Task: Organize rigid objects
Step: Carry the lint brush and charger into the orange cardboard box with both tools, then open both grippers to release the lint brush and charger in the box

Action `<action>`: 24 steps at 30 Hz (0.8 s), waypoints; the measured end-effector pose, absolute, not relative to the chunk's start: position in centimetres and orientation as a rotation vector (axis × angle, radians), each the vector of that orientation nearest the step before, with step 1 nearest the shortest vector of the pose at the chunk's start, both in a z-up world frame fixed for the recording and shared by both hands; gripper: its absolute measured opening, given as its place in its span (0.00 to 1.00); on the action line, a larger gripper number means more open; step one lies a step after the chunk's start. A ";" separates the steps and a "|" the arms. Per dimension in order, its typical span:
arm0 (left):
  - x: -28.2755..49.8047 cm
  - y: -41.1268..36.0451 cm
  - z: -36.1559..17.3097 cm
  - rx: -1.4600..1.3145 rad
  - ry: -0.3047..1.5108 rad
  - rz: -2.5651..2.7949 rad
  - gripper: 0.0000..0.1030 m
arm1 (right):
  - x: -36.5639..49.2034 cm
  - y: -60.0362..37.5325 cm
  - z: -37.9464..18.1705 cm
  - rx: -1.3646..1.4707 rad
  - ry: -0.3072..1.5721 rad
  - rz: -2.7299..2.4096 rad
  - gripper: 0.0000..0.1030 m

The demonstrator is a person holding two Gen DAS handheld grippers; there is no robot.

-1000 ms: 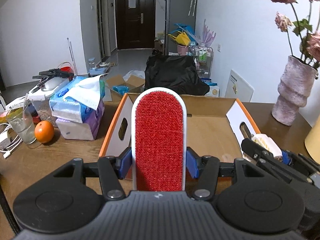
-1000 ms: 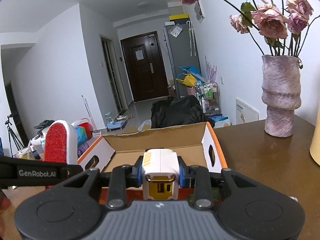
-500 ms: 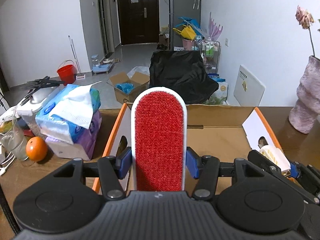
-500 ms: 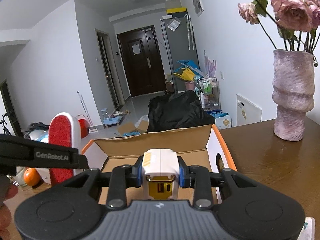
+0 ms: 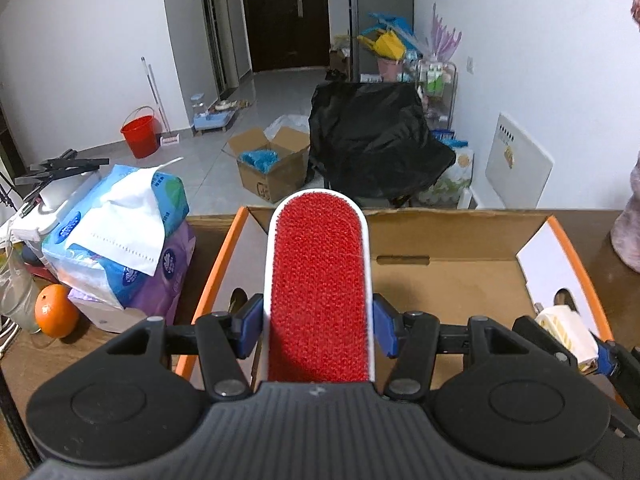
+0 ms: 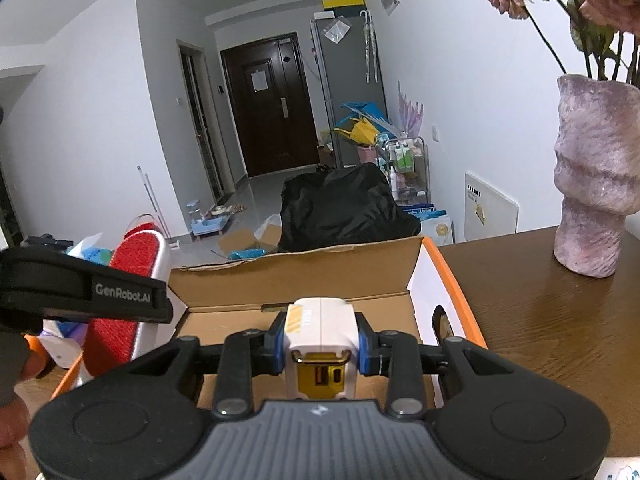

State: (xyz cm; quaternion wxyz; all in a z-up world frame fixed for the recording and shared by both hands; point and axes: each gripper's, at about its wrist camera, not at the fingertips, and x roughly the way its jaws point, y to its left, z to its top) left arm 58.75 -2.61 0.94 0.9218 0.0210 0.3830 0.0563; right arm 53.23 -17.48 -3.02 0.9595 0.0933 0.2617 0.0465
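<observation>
My left gripper (image 5: pixel 318 330) is shut on a white lint brush with a red pad (image 5: pixel 319 284), held upright over the near left part of an open cardboard box with orange edges (image 5: pixel 448 236). My right gripper (image 6: pixel 320 346) is shut on a white and yellow charger block (image 6: pixel 320 332), held over the box (image 6: pixel 304 276) near its right side. The brush also shows at the left of the right wrist view (image 6: pixel 128 280). The charger shows at the right of the left wrist view (image 5: pixel 566 330). The box floor looks bare.
Tissue packs (image 5: pixel 120 236), an orange (image 5: pixel 54 316) and a glass (image 5: pixel 14 298) stand left of the box. A pink vase with dried roses (image 6: pixel 594 200) stands on the brown table (image 6: pixel 552 312) to the right. A black covered chair (image 5: pixel 376 140) is behind the table.
Both grippers have moved forward and tilted down over the box, each still holding its object. The vase has slid toward the right edge of both views.
</observation>
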 end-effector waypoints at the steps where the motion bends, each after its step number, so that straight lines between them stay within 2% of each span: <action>1: 58.9 -2.6 0.8 0.047 0.793 0.120 0.55 | 53.4 -17.4 -3.1 0.187 0.534 0.093 0.30; 7: 59.4 -2.4 0.3 0.048 0.808 0.124 0.55 | 54.4 -17.4 -3.5 0.180 0.560 0.092 0.30; 10: 59.5 -2.0 0.2 0.047 0.820 0.118 0.60 | 54.8 -17.5 -3.6 0.176 0.582 0.090 0.30; 11: 59.3 -1.8 0.3 0.054 0.807 0.119 0.73 | 54.8 -17.6 -3.6 0.176 0.588 0.090 0.30; 12: 59.0 -1.7 0.5 0.062 0.789 0.125 0.83 | 54.9 -17.7 -3.6 0.177 0.594 0.090 0.30; 13: 58.7 -1.5 0.8 0.066 0.773 0.133 1.00 | 54.9 -17.8 -3.5 0.177 0.597 0.089 0.31; 15: 58.1 -0.9 1.6 0.058 0.747 0.136 1.00 | 54.7 -17.9 -3.2 0.172 0.597 0.080 0.38; 17: 57.6 -0.2 2.3 0.029 0.740 0.124 1.00 | 54.4 -18.0 -2.9 0.162 0.595 0.071 0.73; 19: 57.4 0.4 2.8 0.012 0.736 0.123 1.00 | 54.1 -17.9 -2.6 0.144 0.582 0.062 0.87; 24: 57.2 0.7 2.8 0.013 0.743 0.124 1.00 | 53.9 -17.5 -2.3 0.133 0.581 0.074 0.91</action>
